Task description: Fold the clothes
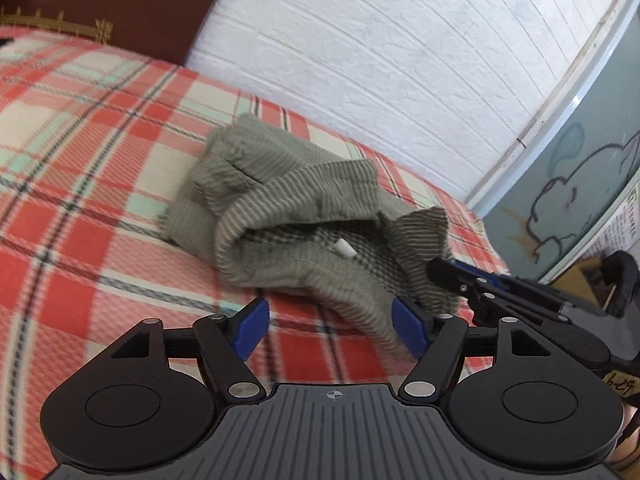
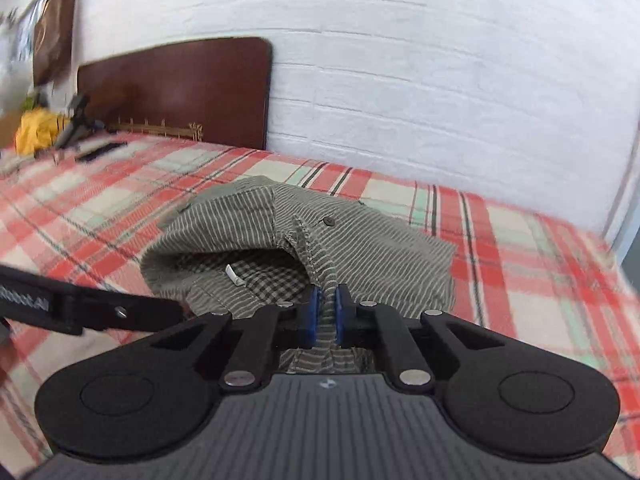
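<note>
Garment: a grey-green striped cloth garment (image 1: 304, 216), crumpled, lies on the red, cream and mint checked bed cover (image 1: 80, 200), near the white brick wall (image 1: 380, 60).
Left gripper (image 1: 328, 330): blue pads spread wide, nothing pinched; garment edge just beside one pad.
Right gripper (image 2: 327, 314): pads nearly together, clamping a garment fold.
</note>
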Motion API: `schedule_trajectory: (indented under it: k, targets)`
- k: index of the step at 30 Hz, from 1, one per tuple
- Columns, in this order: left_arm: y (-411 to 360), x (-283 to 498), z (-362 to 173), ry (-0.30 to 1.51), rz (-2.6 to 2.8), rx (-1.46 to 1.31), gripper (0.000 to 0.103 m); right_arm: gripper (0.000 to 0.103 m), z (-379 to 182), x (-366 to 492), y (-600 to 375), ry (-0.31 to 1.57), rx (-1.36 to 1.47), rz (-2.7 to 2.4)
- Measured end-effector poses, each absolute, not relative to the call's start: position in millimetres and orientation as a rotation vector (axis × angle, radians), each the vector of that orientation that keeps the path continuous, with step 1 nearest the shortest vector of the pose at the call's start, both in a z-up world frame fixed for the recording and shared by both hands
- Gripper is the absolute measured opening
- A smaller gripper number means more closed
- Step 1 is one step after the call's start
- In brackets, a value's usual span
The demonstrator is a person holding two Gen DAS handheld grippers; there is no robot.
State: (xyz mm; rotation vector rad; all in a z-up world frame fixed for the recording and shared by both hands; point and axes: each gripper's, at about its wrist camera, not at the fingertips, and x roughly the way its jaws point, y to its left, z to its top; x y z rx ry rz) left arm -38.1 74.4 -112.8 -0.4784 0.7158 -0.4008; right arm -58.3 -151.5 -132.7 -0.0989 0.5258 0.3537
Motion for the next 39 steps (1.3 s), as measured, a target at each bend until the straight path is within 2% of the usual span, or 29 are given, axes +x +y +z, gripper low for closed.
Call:
schedule_trajectory:
  k: [5,11,13,17,18,19,20,28,31,32,36,39]
  targets:
    - [69,-21,-125,0.793,-0.364,-0.643,0.08,0.01,-131,-49,-169,0.554,0.052,0.388]
    - [67,-5,-129,0.821,-0.347,-0.796,0.08,0.01,-129,-51,-168,0.543,0.04,0.421]
    - [62,1,-128,0.816,-0.345,-0.777,0.075,0.01,-129,-53,-167,0.54,0.032,0.423]
    - [62,10,-133,0.819,-0.299,-0.766,0.03,0.01,-129,-53,-168,0.538,0.036,0.405]
    - [68,9,-136,0.815,-0.301,-0.807,0.024,0.008,-128,-53,-171,0.537,0.047,0.395]
    - [75,8,-138,0.804,-0.305,-0.849,0.013,0.008,-127,-52,-174,0.536,0.061,0.387]
    - [82,6,-138,0.788,-0.301,-0.88,0.009,0.008,-127,-50,-180,0.545,0.097,0.385]
    - [107,3,-137,0.747,-0.255,-0.919,0.009,0.007,-137,-31,-226,0.641,0.418,0.363]
    - [104,4,-138,0.764,-0.265,-0.905,0.01,0.007,-141,-31,-225,0.668,0.411,0.355]
    - [103,3,-138,0.772,-0.27,-0.901,0.031,0.007,-142,-31,-224,0.673,0.401,0.354]
    - [101,-9,-131,0.804,-0.303,-0.89,0.035,0.007,-137,-36,-217,0.663,0.386,0.384]
    - [93,-19,-122,0.808,-0.342,-0.859,0.053,0.007,-132,-37,-214,0.655,0.383,0.406]
